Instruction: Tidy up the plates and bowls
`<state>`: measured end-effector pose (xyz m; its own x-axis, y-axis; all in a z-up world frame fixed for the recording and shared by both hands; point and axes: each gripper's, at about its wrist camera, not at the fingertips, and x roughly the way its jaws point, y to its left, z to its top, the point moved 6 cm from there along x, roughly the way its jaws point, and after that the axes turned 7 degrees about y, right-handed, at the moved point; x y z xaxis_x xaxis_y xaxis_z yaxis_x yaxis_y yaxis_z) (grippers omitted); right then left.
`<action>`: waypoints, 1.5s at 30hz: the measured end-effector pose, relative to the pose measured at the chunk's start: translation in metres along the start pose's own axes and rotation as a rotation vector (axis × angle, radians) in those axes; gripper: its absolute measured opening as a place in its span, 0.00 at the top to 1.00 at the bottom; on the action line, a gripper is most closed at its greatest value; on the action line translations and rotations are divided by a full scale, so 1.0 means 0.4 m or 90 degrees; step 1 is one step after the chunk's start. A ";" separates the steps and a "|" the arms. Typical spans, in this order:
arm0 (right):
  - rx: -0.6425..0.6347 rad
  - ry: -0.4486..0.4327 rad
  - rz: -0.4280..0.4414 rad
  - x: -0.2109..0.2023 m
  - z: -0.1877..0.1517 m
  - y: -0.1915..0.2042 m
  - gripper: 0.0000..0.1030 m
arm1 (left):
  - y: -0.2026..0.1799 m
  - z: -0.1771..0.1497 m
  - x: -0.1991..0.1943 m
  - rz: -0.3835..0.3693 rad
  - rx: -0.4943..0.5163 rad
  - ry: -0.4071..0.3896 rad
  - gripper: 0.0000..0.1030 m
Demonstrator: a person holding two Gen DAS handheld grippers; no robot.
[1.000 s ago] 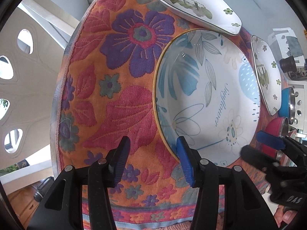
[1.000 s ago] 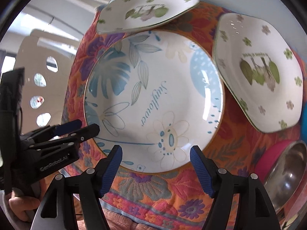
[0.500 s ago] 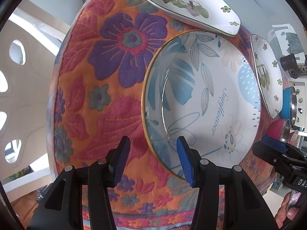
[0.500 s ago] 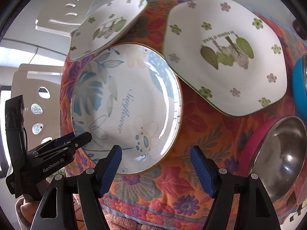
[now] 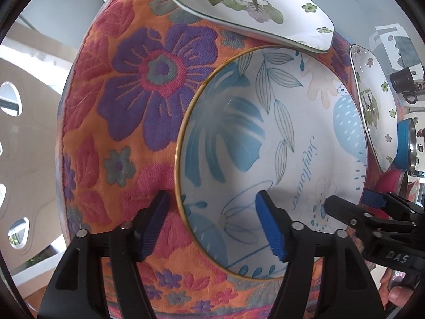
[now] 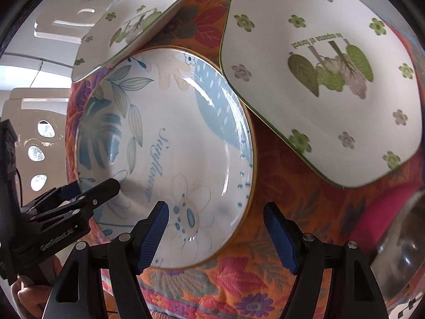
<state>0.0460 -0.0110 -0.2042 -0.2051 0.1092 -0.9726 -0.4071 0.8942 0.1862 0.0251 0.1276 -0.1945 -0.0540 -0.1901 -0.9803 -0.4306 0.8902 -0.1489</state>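
Observation:
A round white plate [image 5: 265, 146] [image 6: 170, 154] with blue leaves and a gold rim lies on the flowered tablecloth [image 5: 127, 106]. My left gripper [image 5: 212, 226] [image 6: 91, 186] points down over the plate's left rim; its jaws are opening, with the rim between them and neither pad pressing. My right gripper [image 6: 216, 235] [image 5: 350, 202] stands open astride the plate's near right rim, apart from it. Two square plates with green flowers [image 6: 332, 85] [image 6: 132, 24] lie behind the round one, and each overlaps its edge.
A pink bowl [image 6: 393, 226] with a steel inside sits at the right, and a blue bowl [image 5: 403, 143] lies beyond it. The cloth drops off at the table's left edge, where white chairs [image 6: 26, 133] stand. A hand [image 6: 29, 297] holds the left gripper.
My left jaws have widened and shifted right, so the round plate's rim now lies between them. My right gripper has moved right to that plate's right rim. Both sit lower.

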 end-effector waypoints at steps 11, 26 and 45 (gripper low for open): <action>-0.012 -0.033 0.067 0.005 0.031 -0.005 0.01 | -0.061 0.069 0.052 0.012 0.005 -0.001 0.03; 0.000 -0.041 0.069 0.003 0.036 -0.019 0.00 | -0.081 0.069 0.080 0.009 -0.002 0.005 0.01; 0.003 -0.061 0.072 -0.005 0.028 -0.023 0.00 | -0.065 0.078 0.077 0.010 0.004 0.011 0.01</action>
<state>0.0600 -0.0147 -0.2057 -0.1636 0.2493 -0.9545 -0.3826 0.8758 0.2943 0.0626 0.1117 -0.2250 -0.0761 -0.1836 -0.9801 -0.4241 0.8955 -0.1348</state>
